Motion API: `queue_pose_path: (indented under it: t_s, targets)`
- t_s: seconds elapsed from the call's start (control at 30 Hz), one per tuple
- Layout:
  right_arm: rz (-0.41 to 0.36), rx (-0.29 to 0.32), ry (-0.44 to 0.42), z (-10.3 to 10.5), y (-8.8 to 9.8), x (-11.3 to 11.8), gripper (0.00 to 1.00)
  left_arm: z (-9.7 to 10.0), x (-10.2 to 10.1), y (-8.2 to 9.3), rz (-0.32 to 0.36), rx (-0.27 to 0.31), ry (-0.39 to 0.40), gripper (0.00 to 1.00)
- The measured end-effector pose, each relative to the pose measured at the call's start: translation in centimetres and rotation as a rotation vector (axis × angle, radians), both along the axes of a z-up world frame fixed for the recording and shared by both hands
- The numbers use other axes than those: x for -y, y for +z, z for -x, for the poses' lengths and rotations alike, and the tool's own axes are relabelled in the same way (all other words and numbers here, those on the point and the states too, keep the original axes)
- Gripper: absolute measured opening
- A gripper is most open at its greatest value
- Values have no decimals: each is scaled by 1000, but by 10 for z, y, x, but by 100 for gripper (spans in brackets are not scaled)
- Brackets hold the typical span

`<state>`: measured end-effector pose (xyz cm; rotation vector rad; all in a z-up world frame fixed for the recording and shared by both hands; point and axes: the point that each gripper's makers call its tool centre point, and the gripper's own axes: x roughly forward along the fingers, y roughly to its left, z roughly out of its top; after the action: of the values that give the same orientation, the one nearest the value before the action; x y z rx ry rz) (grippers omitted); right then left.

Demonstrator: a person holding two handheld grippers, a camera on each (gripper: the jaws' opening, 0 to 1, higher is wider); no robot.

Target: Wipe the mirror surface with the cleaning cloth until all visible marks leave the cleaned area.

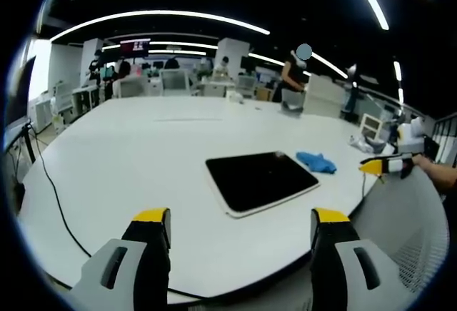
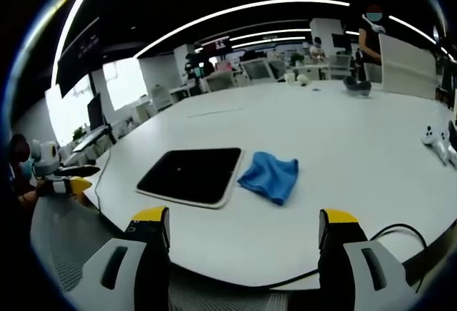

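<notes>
A dark rectangular mirror with a white rim lies flat on the white table. A crumpled blue cleaning cloth rests on the table right beside one edge of the mirror. My left gripper is open at the near table edge, short of the mirror, with nothing between its jaws. My right gripper is open too, held off the table edge facing the cloth and mirror. The right gripper enters the left gripper view from the right; the left gripper enters the right gripper view from the left.
A black cable runs along the table's left edge, and another cable curves near my right jaw. Small white items sit at the table's right. Desks, chairs and people stand beyond the far side.
</notes>
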<state>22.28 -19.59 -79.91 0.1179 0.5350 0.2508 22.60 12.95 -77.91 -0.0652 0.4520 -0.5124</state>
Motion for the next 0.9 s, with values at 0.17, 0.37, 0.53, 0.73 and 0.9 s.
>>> queue_pose_path:
  t_s: [0.17, 0.37, 0.53, 0.73, 0.9]
  targets:
    - [-1, -1, 6, -1, -1, 0, 83, 0, 0, -1, -1, -6, 1, 79]
    - [-2, 3, 7, 0, 1, -2, 83, 1, 1, 0, 2, -3, -6, 79]
    - [-4, -1, 10, 1, 1, -5, 81, 2, 0, -1, 11, -8, -4, 77]
    - [-3, -16, 11, 3, 0, -7, 80, 3, 1, 0, 17, -6, -12, 77]
    - [-6, -34, 34, 5, -1, -12, 76, 3, 1, -1, 13, -9, -5, 77]
